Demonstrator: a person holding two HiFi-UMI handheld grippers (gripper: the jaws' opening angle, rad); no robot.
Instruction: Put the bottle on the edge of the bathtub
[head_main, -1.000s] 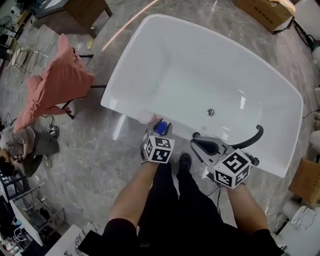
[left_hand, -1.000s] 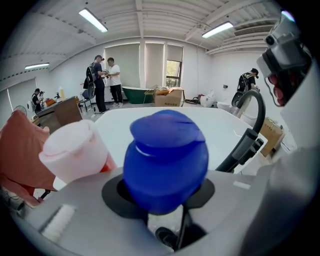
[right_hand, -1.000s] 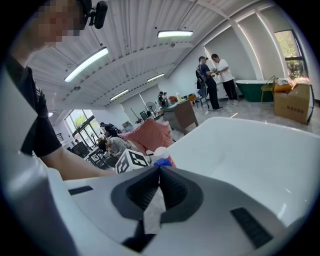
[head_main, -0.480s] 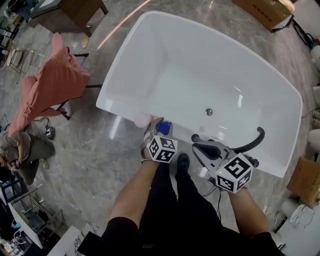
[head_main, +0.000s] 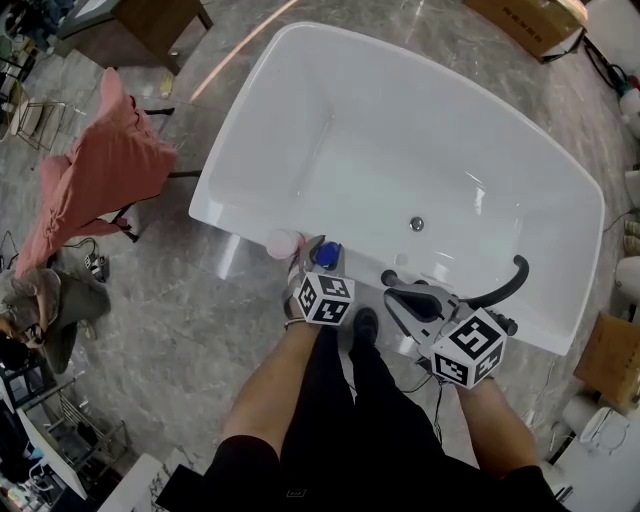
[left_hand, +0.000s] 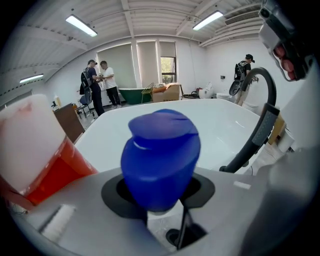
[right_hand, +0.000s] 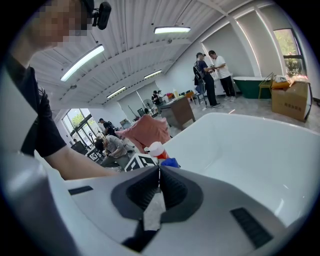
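Bathtub rim (head_main: 240, 215) | left tool (head_main: 321, 258) clamped on blue-capped bottle (left_hand: 161, 156), barely shifted since a second ago, beside red bottle (head_main: 282, 243) | right tool (right_hand: 159, 175) closed, empty | placement pending

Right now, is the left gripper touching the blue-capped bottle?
Touching. The left gripper view shows the left gripper with its jaws pressed against both sides of the blue-capped bottle, with no gap visible.

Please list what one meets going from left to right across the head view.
pink cloth → pink-capped bottle → blue-capped bottle → right gripper → black curved spout → cardboard box
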